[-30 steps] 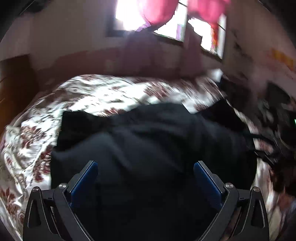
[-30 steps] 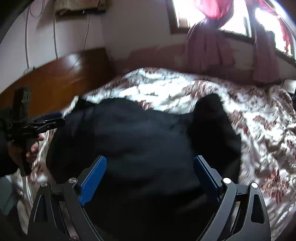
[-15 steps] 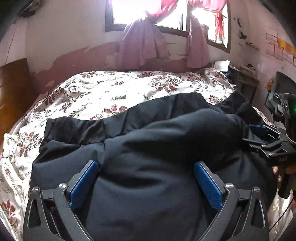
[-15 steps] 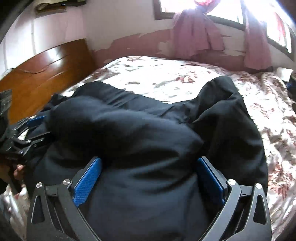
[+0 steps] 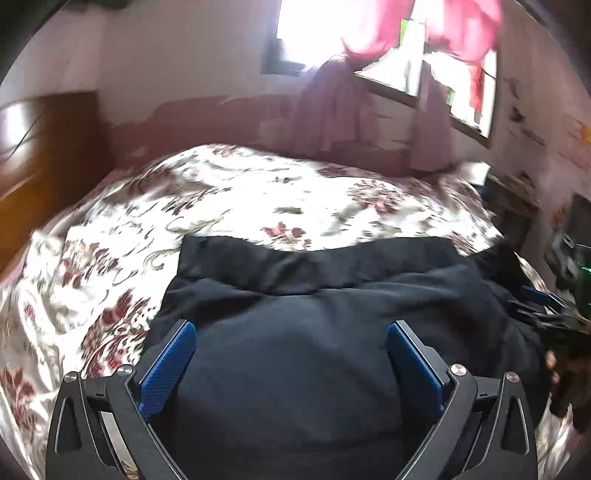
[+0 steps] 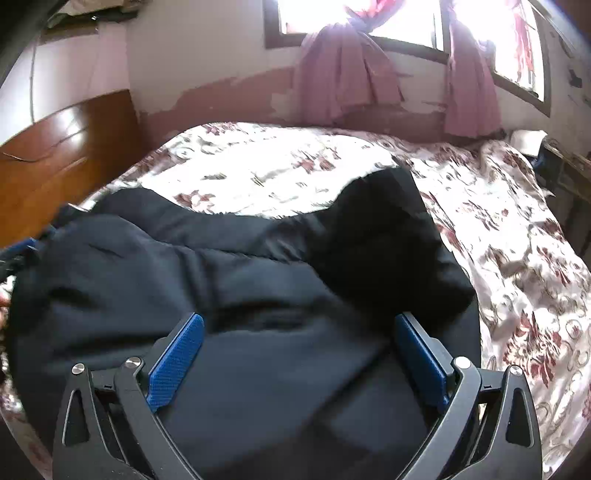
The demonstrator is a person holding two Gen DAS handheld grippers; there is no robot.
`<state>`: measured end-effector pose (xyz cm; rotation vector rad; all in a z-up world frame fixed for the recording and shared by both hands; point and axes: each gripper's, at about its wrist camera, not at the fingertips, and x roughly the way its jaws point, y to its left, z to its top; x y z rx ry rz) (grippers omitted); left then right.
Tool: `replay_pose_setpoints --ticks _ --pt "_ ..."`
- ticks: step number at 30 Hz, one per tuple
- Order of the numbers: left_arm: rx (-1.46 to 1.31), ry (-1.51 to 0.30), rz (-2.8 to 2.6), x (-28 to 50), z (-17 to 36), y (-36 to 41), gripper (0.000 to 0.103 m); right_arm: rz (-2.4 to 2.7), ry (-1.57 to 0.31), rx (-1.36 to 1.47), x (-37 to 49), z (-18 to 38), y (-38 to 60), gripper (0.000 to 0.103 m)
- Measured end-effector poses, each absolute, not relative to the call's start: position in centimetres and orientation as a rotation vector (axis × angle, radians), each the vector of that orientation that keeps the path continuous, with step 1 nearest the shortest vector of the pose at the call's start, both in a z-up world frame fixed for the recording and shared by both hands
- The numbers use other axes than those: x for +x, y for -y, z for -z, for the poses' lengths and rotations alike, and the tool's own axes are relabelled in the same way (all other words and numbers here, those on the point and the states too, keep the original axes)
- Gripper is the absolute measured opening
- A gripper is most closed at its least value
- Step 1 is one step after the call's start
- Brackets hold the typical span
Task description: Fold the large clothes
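Garment point(image 5: 295, 362): one large black piece, thick and soft, lying folded over on the flowered bedspread point(image 5: 229, 199) at the near side of the bed. Its long axis runs left to right across both my views, parallel to the near edge of the bed. A flatter underlayer sticks out beyond the top layer as a straight dark band on the far side, toward the window point(image 6: 369, 22).

One end, seen from my right wrist, rises into a darker hump point(image 6: 384, 236) that points up the bed toward the curtains point(image 6: 343, 77); whether it is a sleeve or a hood I cannot tell.

My left gripper point(image 5: 291, 354): jaws spread wide, blue pads point(image 5: 168, 365) apart with the cloth bulging between them, neither pad pressing on it as far as I can see. Released.

My right gripper point(image 6: 299, 347): jaws have just been opening and now stand wide, cloth lying between the pads point(image 6: 177, 362), not clamped. Released.

Headboard point(image 6: 62, 147): brown wood, at the left end of the bed.

Left-wrist view is smeared with blur, so fine folds there are not readable.
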<state>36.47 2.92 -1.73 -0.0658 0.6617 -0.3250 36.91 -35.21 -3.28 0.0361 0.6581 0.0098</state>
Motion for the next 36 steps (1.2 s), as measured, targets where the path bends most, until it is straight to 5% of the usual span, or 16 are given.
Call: replay_pose_setpoints --ticks 7,36 --pt "0.001 -0.679 0.330 38.7 3.1 -0.1 0.103 0.051 -0.746 -0.160 40.4 4.3 32.3 0.100" --pt "-0.007 -0.739 0.365 41.0 6.3 2.6 0.103 0.015 -0.708 0.170 40.7 9.6 39.9 0.102"
